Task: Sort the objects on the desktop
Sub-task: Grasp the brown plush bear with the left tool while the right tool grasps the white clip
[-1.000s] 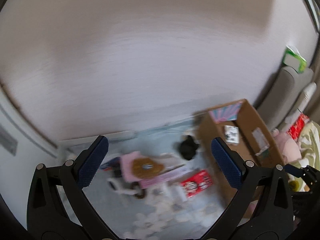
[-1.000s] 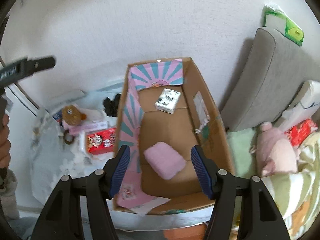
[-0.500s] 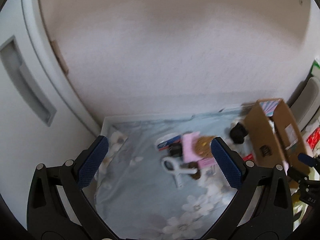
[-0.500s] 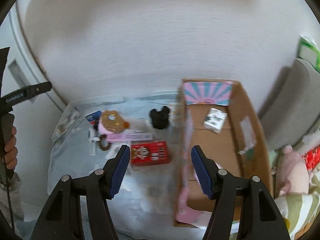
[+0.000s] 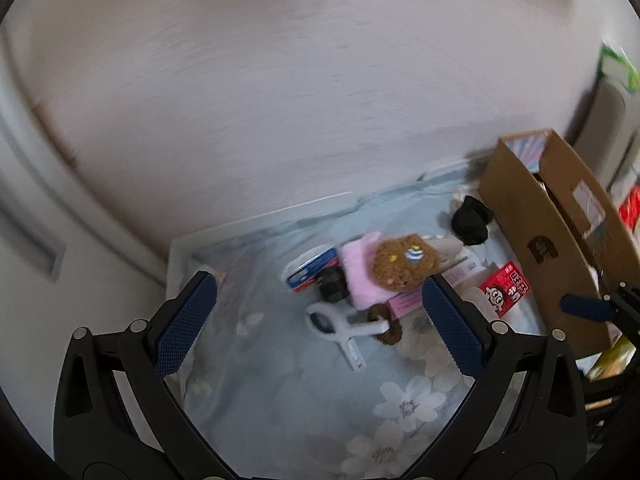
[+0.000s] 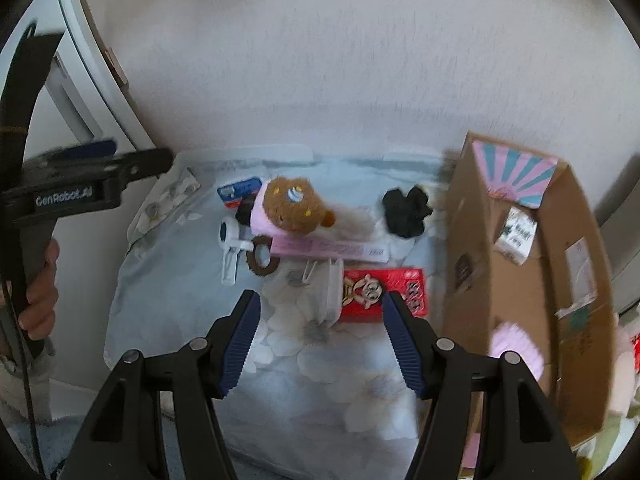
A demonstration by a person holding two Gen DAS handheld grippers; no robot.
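Left wrist view: left tongs (image 5: 320, 320) spread wide, holding nothing, hovering over the desk's (image 5: 280, 392) clutter, brown plush (image 5: 404, 262) atop a pink box (image 5: 362, 276).

Right wrist view: right tongs (image 6: 320, 338) also released and empty, lined up near the red snack box (image 6: 384, 290), probably next for the cardboard box (image 6: 524, 280) just beside.

Pale blue cloth (image 6: 168, 280) with white flowers, red packet (image 6: 384, 294), brown plush (image 6: 294, 210) on pink – black scrunchie (image 6: 406, 210).

light: soft, even | blur: motion smear, both views | edges: fisheye-bent, dark vignette
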